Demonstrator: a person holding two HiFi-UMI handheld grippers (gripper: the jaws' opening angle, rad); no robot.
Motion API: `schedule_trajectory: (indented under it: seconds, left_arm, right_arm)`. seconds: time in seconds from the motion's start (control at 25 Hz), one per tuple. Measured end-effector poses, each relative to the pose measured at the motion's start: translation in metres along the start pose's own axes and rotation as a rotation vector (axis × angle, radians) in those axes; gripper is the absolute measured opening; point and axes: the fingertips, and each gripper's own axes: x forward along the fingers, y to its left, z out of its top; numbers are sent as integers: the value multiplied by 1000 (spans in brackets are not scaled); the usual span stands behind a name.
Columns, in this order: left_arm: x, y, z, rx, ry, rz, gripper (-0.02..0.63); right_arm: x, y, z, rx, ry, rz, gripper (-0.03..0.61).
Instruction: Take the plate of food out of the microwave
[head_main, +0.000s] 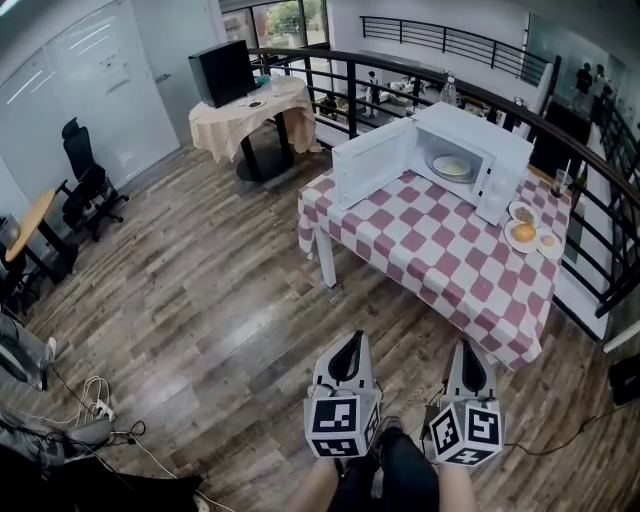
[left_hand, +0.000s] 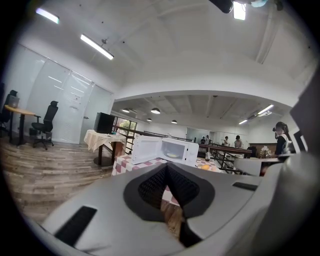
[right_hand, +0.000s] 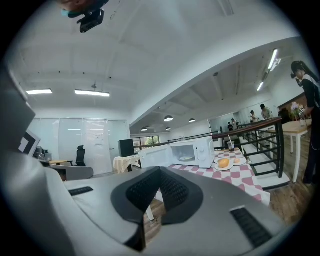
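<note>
A white microwave (head_main: 470, 160) stands with its door (head_main: 372, 163) swung open on a table with a red-and-white checked cloth (head_main: 440, 255). Inside it sits a plate of pale food (head_main: 451, 167), also visible in the left gripper view as plate (left_hand: 173, 155) and in the right gripper view as plate (right_hand: 186, 159). My left gripper (head_main: 349, 360) and right gripper (head_main: 468, 366) hang side by side low in the head view, well short of the table, both shut with nothing between the pads. The left gripper (left_hand: 167, 169) and right gripper (right_hand: 160, 173) point toward the microwave.
Beside the microwave lie small plates with an orange bun (head_main: 523, 233) and a cup with a straw (head_main: 560, 182). A black railing (head_main: 400, 85) curves behind the table. A round clothed table with a monitor (head_main: 223, 72) stands at the back; office chairs (head_main: 85, 180) are left. Cables (head_main: 95, 415) lie on the wooden floor.
</note>
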Motion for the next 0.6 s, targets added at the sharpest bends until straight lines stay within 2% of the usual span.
schedule_trajectory:
  seconds: [0.32,0.6]
  left_arm:
    - [28,10,-1,-6,2,30,8]
    - [80,17,6,3,1,54,8]
  right_arm:
    - [34,-1,-5,-3,18,33,-6]
    - [90,-11,-2,2,27,65,-6]
